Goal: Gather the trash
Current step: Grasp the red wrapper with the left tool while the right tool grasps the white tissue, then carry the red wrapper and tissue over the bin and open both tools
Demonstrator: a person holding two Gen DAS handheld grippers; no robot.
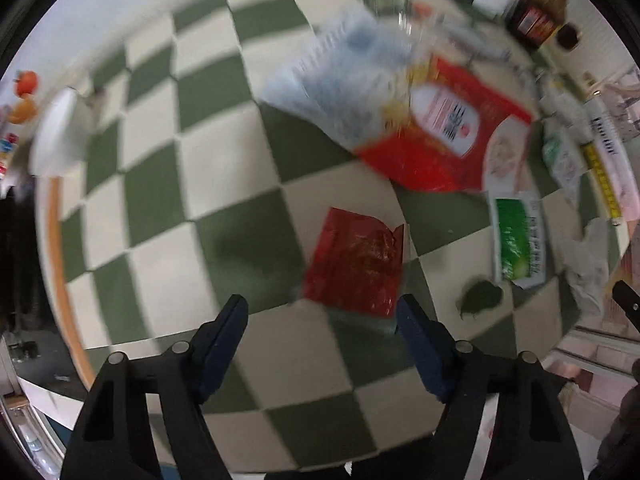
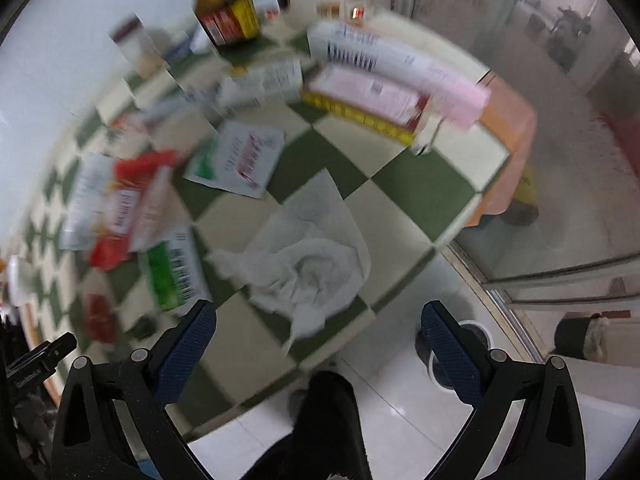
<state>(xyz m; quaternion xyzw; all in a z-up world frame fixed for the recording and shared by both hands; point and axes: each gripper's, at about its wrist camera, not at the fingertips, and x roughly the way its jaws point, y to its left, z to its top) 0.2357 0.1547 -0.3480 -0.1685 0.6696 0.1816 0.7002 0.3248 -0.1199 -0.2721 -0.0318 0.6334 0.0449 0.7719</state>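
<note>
Motion blur smears nearly all the print. Barcodes show on the green packet (image 2: 170, 276) and a printed code on the red packet's white label (image 1: 446, 120), and dark lettering marks the white-and-pink box (image 2: 384, 62), but none reads.

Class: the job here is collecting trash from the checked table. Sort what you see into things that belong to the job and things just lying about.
Belongs to the job:
- crumpled white paper towel
- flat dark red foil sachet
- green and white empty packet
- large red torn wrapper

Probably just lying about:
- brown glass sauce bottle
- stacked pink and white boxes
</note>
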